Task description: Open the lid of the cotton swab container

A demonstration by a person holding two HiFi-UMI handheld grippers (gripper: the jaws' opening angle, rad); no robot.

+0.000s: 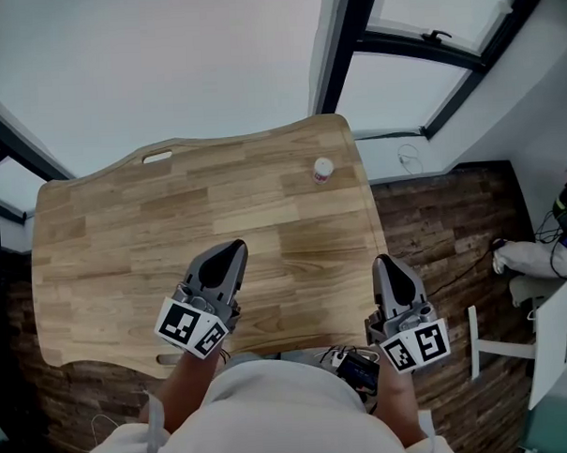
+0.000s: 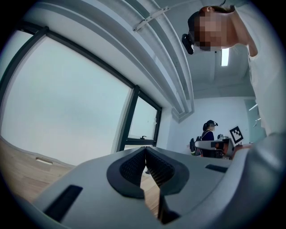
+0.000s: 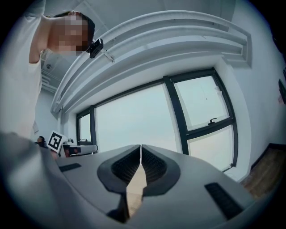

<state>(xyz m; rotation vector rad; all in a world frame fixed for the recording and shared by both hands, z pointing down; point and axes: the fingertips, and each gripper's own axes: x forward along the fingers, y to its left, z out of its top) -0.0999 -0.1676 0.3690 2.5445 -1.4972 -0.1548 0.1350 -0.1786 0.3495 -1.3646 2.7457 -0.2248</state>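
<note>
The cotton swab container (image 1: 323, 169) stands upright on the wooden table (image 1: 124, 237), near its far right corner, well ahead of both our grippers: forward and to the right of the left gripper (image 1: 235, 245), forward and a little to the left of the right gripper (image 1: 383, 261). It is a small white cylinder with a reddish band, and it is too small in the head view to make out how its lid sits. Neither gripper touches it. Our left gripper hovers over the near part of the table with its jaws pressed together and nothing between them, and only a strip of tabletop shows below the ribbed pads. Our right gripper is likewise closed and empty, its tip at the table's right edge, with dark wood flooring (image 1: 433, 224) to its right. Each gripper carries its marker cube at the back, by our hands. Beyond the left gripper's jaws stands a black-framed window (image 2: 143, 118), and to its right a person (image 2: 208, 132) sits at a desk in the distance. Ahead of the right gripper runs a wide window wall (image 3: 134, 120).
</note>
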